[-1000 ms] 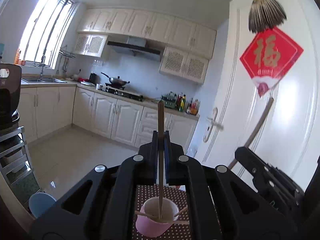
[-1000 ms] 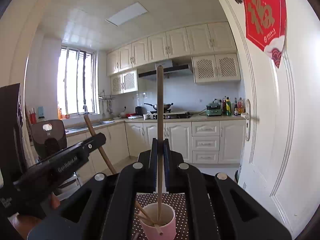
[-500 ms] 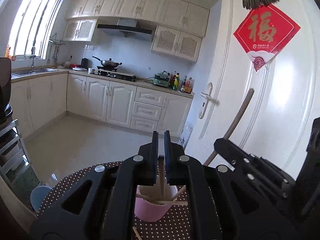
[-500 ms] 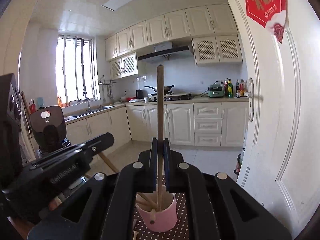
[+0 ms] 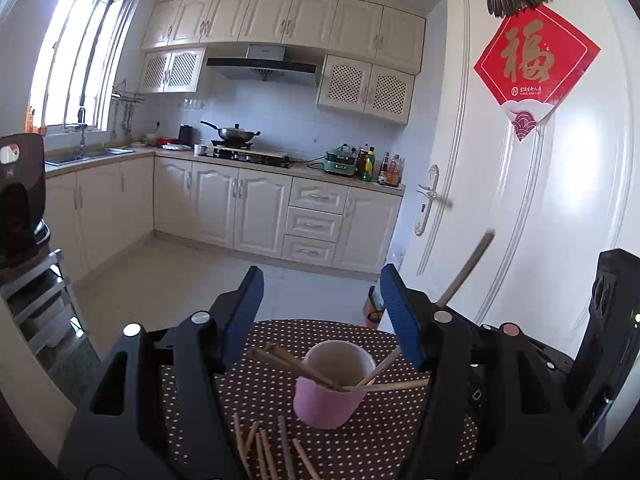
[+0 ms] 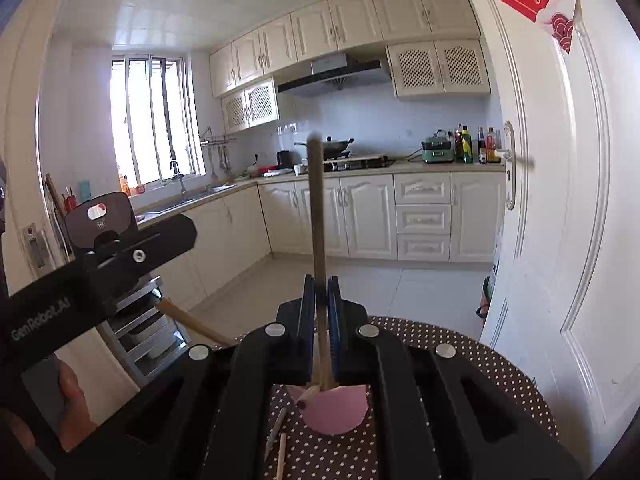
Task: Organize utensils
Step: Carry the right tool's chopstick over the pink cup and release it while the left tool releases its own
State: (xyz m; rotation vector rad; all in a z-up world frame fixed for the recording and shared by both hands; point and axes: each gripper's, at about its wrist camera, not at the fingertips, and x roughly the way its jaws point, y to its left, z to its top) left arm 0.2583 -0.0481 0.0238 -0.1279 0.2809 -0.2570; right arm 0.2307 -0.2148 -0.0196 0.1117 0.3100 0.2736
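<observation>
A pink cup (image 5: 328, 388) stands on a brown polka-dot table (image 5: 260, 392) and holds several wooden chopsticks (image 5: 288, 364) that lean over its rim. My left gripper (image 5: 322, 300) is open and empty above the cup. Several loose chopsticks (image 5: 264, 448) lie on the table in front of the cup. My right gripper (image 6: 321, 312) is shut on one upright chopstick (image 6: 318, 208) over the pink cup (image 6: 334, 410). That chopstick's top end also shows in the left wrist view (image 5: 466, 268), beside the right gripper's body (image 5: 600, 344).
The round table ends just beyond the cup. A white door (image 5: 520, 200) stands close on the right. A metal rack (image 5: 36, 304) stands at the left. Kitchen cabinets (image 5: 260, 208) line the far wall. The left gripper's body (image 6: 96, 264) fills the right wrist view's left side.
My left gripper has lowered toward the cup, opened, and let its chopstick go into the cup. My right gripper has lowered toward the cup, still holding its chopstick.
</observation>
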